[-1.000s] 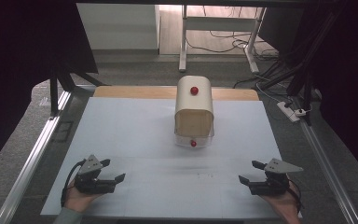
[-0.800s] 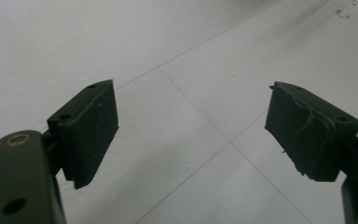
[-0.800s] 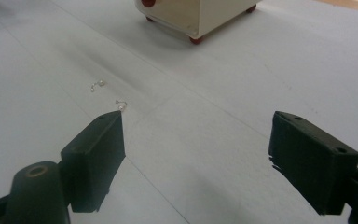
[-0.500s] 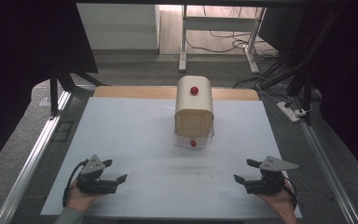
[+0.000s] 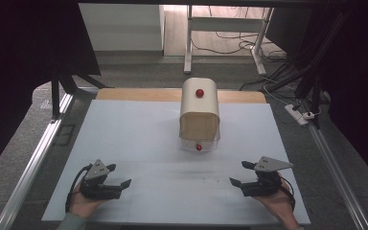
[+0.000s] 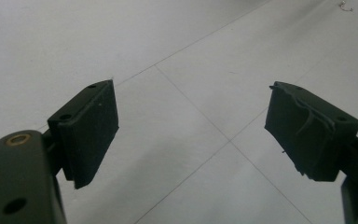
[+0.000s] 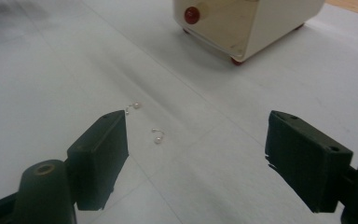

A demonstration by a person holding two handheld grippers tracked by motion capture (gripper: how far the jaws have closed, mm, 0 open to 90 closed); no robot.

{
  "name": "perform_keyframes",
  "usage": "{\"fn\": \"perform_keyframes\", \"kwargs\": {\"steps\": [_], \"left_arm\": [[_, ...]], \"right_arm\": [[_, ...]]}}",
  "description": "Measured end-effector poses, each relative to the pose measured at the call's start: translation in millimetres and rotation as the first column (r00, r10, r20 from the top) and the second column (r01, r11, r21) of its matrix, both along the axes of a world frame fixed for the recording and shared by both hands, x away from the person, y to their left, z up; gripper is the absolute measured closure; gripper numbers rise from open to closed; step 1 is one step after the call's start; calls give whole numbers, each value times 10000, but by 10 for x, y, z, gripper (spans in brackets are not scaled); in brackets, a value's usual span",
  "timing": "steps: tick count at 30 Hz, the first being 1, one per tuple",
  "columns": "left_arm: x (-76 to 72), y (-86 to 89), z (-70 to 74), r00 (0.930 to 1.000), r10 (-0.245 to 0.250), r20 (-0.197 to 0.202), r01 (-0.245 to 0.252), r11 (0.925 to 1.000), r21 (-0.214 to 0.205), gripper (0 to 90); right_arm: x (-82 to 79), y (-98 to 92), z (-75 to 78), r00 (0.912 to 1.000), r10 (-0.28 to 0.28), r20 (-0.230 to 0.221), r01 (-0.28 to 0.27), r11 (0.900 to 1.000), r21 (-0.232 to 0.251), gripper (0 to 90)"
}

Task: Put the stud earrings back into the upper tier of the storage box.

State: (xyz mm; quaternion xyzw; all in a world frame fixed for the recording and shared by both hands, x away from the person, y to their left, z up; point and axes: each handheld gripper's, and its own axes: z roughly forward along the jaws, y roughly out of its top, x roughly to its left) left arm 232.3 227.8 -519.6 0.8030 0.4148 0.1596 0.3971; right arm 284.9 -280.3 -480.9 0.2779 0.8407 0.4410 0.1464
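Lying by right hand-held gripper [image 7: 196,154] — earrings [image 7: 157,136].

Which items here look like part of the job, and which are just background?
Likely part of the job (none stated, so a guess):
- cream box with red knobs
- two small pearl earrings on the white table
- left gripper and right gripper, both open

Just lying about:
- power strip and cables on the floor
- desk frame behind the table
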Motion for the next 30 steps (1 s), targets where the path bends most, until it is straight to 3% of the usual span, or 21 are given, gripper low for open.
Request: {"fn": "perform_keyframes", "kwargs": {"steps": [12,16,30], "left_arm": [[2,-15,-7,10000,1,-17,-1,10000,100,169],[0,0,-7,10000,86,-22,-86,9999,61,169],[9,-8,-17,10000,33,-30,-33,9999,151,169]], "right_arm": [[60,241,54,9987,504,-14,-504,9987,-81,225],[133,442,102,9963,853,-61,-854,9962,-160,232],[212,822,87,9935,1124,-194,-1128,9934,-191,247]]}}
